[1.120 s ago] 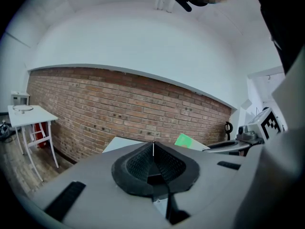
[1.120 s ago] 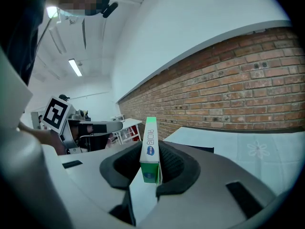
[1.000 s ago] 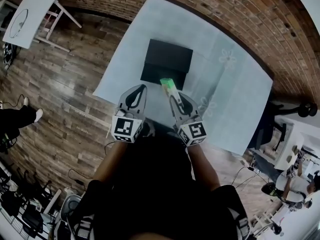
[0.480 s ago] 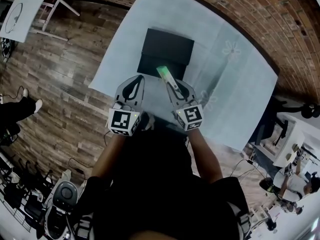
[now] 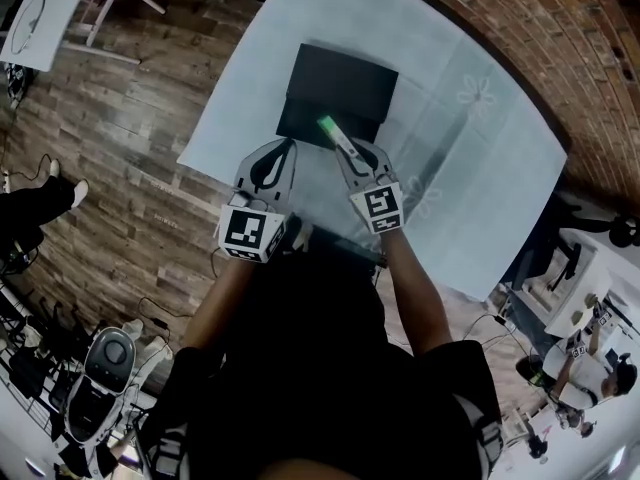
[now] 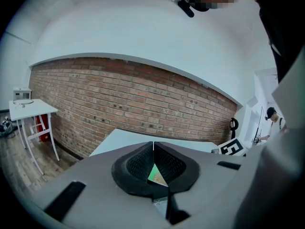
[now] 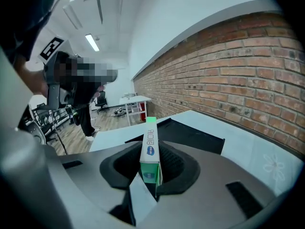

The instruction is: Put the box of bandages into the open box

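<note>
Your R gripper (image 5: 352,155) is clamped on the bandage box (image 5: 333,132). Its long axis runs fwd along the jaws, and the far end appears over the near edge of the open box (image 5: 338,88), which is dead ahead. R is nearer. L gripper (image 5: 272,164) is alongside, jaws closed, empty.

You stand in studio-like lab or office: brick wall (image 5: 520,28), plank floor (image 5: 130,148), white side table (image 5: 40,18), floor cables (image 5: 152,316), ceiling strip lights (image 7: 92,42).

right hand-held gripper (image 5: 347,154): advanced | box of bandages (image 5: 333,133): now over open box (image 5: 340,78) near edge
</note>
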The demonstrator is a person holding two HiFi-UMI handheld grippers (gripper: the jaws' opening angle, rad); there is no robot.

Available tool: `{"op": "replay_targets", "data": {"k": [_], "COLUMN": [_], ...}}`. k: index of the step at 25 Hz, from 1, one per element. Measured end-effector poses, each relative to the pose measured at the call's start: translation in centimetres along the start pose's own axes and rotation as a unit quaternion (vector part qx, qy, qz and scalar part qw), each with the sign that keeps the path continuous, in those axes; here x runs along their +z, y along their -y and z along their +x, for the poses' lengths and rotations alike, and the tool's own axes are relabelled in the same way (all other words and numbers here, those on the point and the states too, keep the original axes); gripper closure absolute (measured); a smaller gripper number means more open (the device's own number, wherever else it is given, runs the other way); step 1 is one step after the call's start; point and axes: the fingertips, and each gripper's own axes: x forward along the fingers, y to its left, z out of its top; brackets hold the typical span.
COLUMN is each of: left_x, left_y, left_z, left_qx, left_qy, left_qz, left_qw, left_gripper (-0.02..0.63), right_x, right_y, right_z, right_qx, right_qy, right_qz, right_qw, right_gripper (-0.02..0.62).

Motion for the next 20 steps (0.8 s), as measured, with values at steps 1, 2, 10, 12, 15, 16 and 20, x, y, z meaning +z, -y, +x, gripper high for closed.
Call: {"op": "replay_targets", "data": {"k": [1, 2, 10, 12, 15, 16, 20], "left_x": [-0.1, -0.2, -1.2, -1.3, -1.4, -1.4, -1.8], "left_y": [0.1, 0.2, 0.1, 0.1, 0.1, 0.2, 0.3], "left_z": [0.1, 0.2, 0.9, 1.0, 1.2, 1.2, 1.5], "left_qx": [0.0, -0.001, 0.003, 0.002, 0.003, 0.003, 0.003], "left_qy": [-0.002, -0.004, -0.013, -0.017, -0.02, -0.021, -0.026], "left_qz": [-0.001, -0.002, -0.005, -0.007, -0.008, -0.009, -0.008], "left_qw": [1.0, 1.0, 0.9999, 0.9998, 0.9998, 0.9997, 0.9996], "left_gripper": [0.571, 0.571, 0.571, 0.571, 0.571, 0.571, 0.571], "right_x": [-0.3, -0.6, -3.8, -4.3, -4.6, -4.7, -5.3], "right_y": [0.1, 0.3, 1.3, 1.3, 1.3, 1.3, 1.7], "right_z": [0.3, 0.6, 3.2, 3.6, 4.2, 4.4, 4.9], "right_qx": [0.004, 0.008, 0.029, 0.036, 0.043, 0.044, 0.046], "right_qy": [-0.004, -0.007, -0.046, -0.05, -0.055, -0.057, -0.066], "right_qz": [-0.006, -0.011, -0.047, -0.047, -0.05, -0.052, -0.069], "right_qw": [1.0, 1.0, 0.997, 0.997, 0.996, 0.996, 0.994], "right_gripper": [0.487, 0.488, 0.488, 0.488, 0.487, 0.487, 0.487]}}
